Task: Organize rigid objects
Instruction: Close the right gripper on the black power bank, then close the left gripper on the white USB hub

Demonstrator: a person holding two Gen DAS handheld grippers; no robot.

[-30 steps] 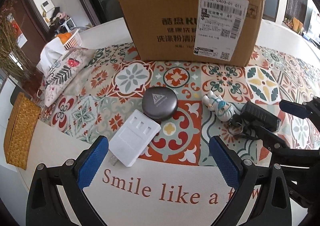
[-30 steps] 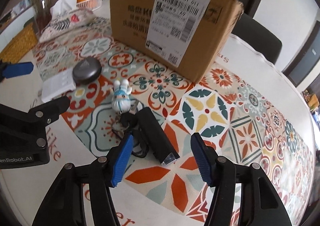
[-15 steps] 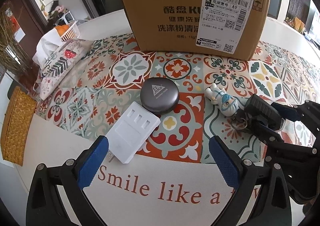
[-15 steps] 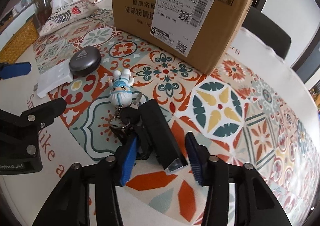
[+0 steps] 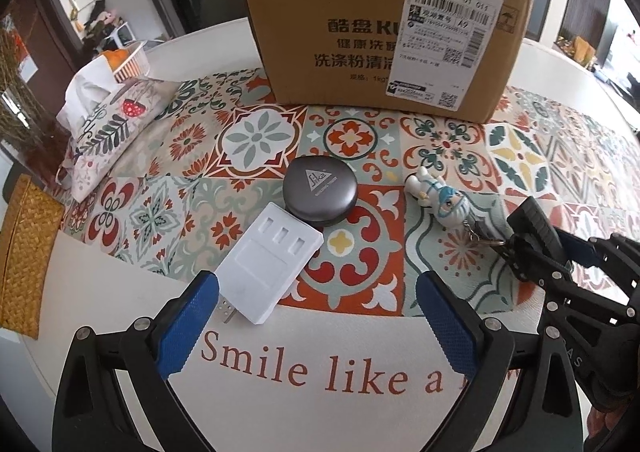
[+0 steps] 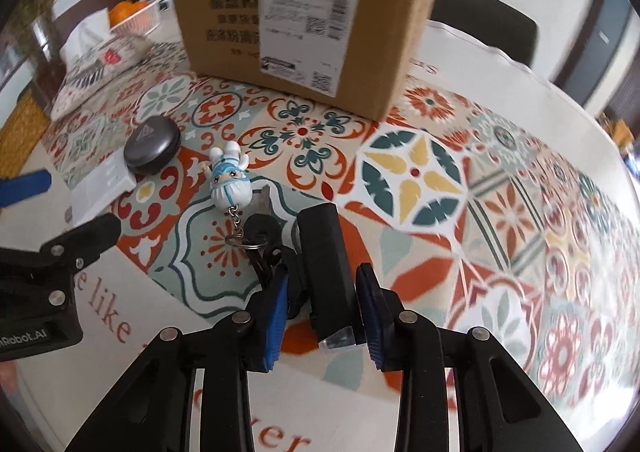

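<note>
Right gripper (image 6: pixel 322 302) jaws were closing on the black flashlight (image 6: pixel 326 258), blue pads on both its sides, lens end sticking back past the fingertips. Keyring with the small figurine (image 6: pixel 230 182) trailed off ahead-left of the fingers. Left gripper (image 5: pixel 318 322) was wide open, holding nothing; white charger (image 5: pixel 272 266) just ahead between its fingers, round grey case (image 5: pixel 320 190) touching the charger's far end, cardboard box (image 5: pixel 380 48) well beyond

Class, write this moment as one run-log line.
right gripper: closing on black flashlight | left gripper: open, empty | white charger: on table | box: behind
</note>
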